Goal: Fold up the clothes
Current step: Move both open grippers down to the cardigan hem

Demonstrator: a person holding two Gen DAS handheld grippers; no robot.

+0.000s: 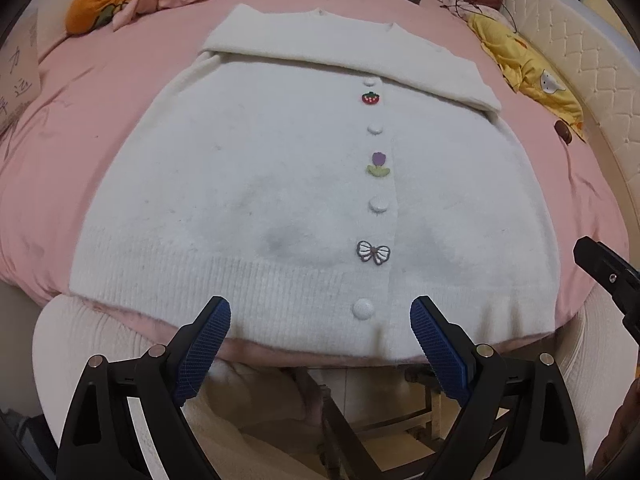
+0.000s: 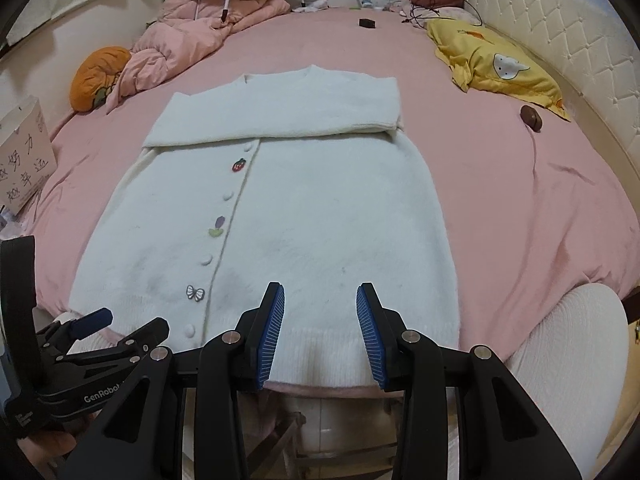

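A white cardigan (image 2: 280, 208) lies flat in the middle of the pink bed (image 2: 520, 208), both sleeves folded across its chest, its hem at the near edge. The left gripper (image 1: 320, 320) hangs released, jaws wide, over the hem by the lowest button (image 1: 363, 308); the right gripper (image 2: 320, 316) is partly apart and grasps nothing. At upper left sit an orange cushion (image 2: 98, 76) and a bunched pink duvet (image 2: 192, 28), at upper right a yellow pillow (image 2: 496, 64); nothing lies on the cardigan
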